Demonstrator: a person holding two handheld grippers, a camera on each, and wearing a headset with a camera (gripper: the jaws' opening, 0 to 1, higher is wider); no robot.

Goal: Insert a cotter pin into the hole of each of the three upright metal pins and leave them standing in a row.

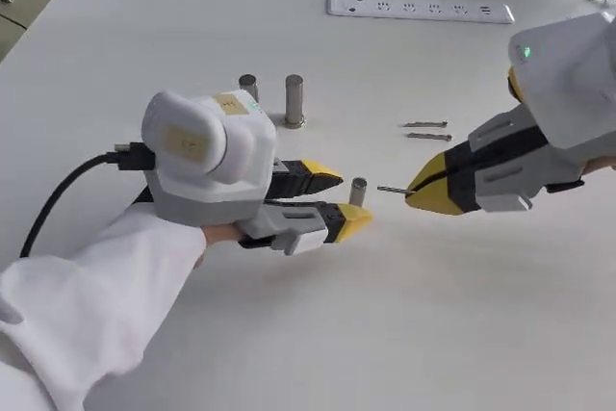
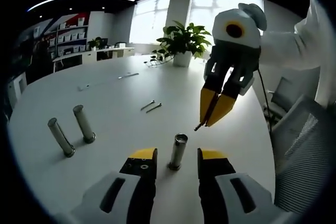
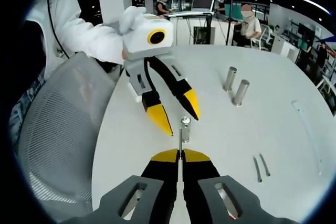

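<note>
Open tabletop (image 1: 433,324) around; left gripper (image 1: 351,200) apart astride upright grey pin (image 2: 178,150), right gripper (image 1: 413,194) clamped on cotter pin (image 1: 392,190), tip seemingly just short.

No legible text anywhere, yellowish sticker (image 1: 229,103) atop the left gripper (image 1: 351,199) at centre left too blurred to read, power strip (image 1: 420,9) markings at upper right too small.
</note>
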